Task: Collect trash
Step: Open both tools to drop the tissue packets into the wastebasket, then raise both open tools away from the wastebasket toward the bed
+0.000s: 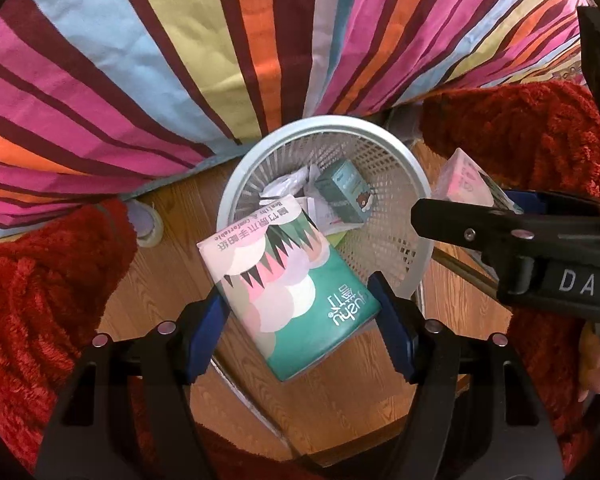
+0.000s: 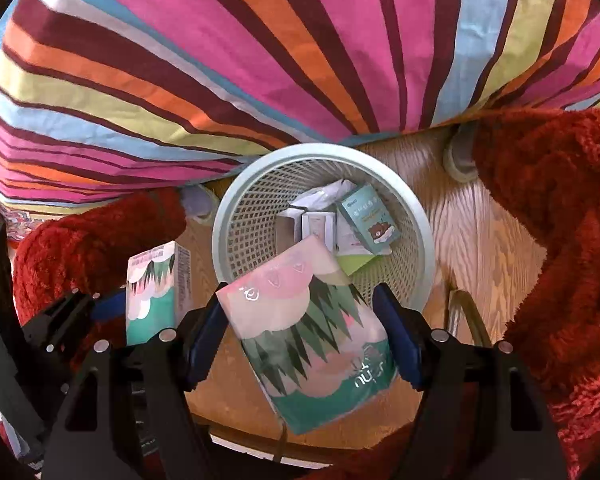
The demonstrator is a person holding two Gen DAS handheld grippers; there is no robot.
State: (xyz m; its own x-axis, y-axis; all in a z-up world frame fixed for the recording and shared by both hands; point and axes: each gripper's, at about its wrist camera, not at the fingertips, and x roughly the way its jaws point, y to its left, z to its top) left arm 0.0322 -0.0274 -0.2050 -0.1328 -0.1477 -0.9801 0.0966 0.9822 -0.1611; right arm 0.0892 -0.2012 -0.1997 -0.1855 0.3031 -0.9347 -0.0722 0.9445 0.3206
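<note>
My left gripper (image 1: 296, 290) is shut on a green and pink tissue pack (image 1: 284, 280), its blue pads pressing both long sides. The pack hangs tilted over the near rim of a pale mesh waste basket (image 1: 236, 184) on the floor. My right gripper (image 2: 298, 300) is shut on a second, similar tissue pack (image 2: 312, 344), also above the basket's (image 2: 228, 208) near rim. Each view shows the other gripper alongside: the right gripper (image 1: 472, 200) with its pack (image 1: 460, 176), and the left gripper (image 2: 148, 308) with its pack (image 2: 160, 276). A teal bear-print box (image 2: 370, 220) and white packets lie in the basket.
Striped bedding (image 1: 180, 60) hangs over the far side of the basket. Red fluffy fabric (image 2: 560, 220) on the person flanks the basket on both sides. Underneath is a wooden floor (image 2: 480, 232), with a metal frame bar (image 2: 468, 320) right of the basket and a grey foot (image 1: 148, 224).
</note>
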